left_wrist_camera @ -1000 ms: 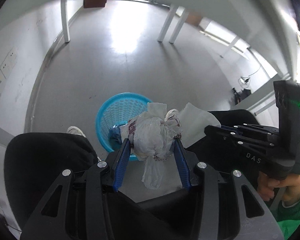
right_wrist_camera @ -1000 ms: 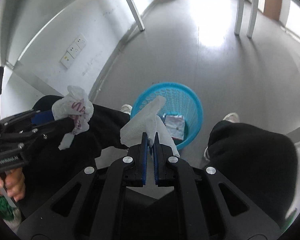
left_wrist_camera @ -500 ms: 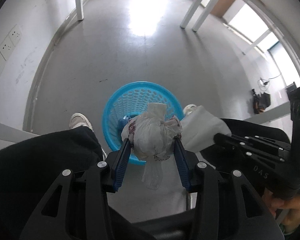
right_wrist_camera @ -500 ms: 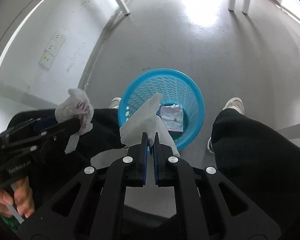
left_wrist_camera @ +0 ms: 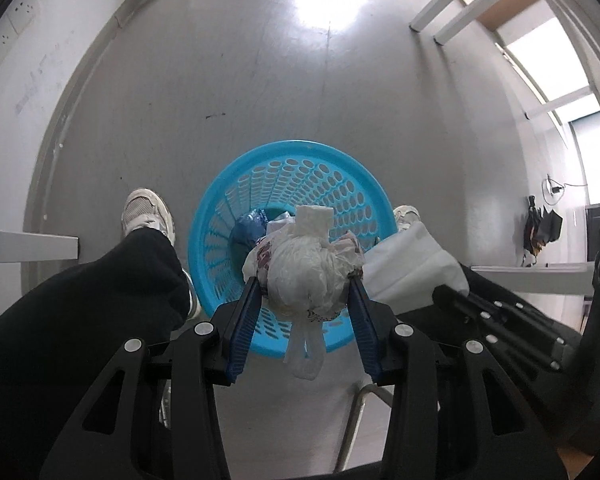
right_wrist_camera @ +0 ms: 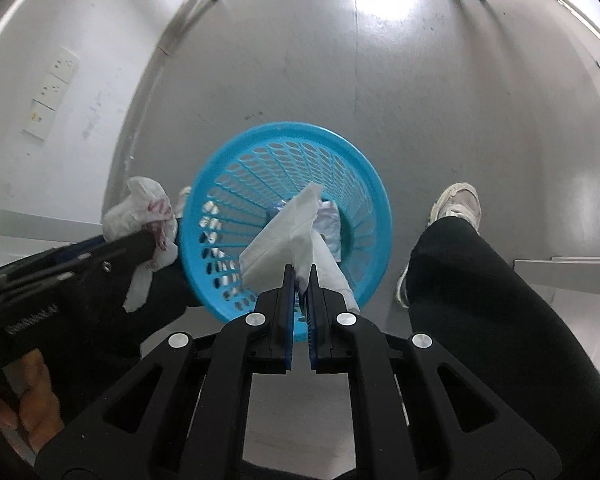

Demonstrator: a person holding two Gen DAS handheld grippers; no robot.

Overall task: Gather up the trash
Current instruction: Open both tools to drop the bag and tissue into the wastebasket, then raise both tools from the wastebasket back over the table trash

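Left wrist view: left gripper (left_wrist_camera: pixel 304 294) clamped on crumpled plastic bag (left_wrist_camera: pixel 306 272), over near rim of blue basket (left_wrist_camera: pixel 292 152). Right gripper (right_wrist_camera: pixel 300 276) pinches white tissue (right_wrist_camera: pixel 284 236) above basket centre. Risk: bag's dangling tail snags a pad or drops outside rim if released early. Count: 2 grippers, 1 bag, 1 tissue, 1 basket w/ some trash inside.

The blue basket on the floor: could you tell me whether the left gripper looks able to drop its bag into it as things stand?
Probably yes. The left gripper holds the crumpled bag above the blue basket, whose open mouth has nothing across it.
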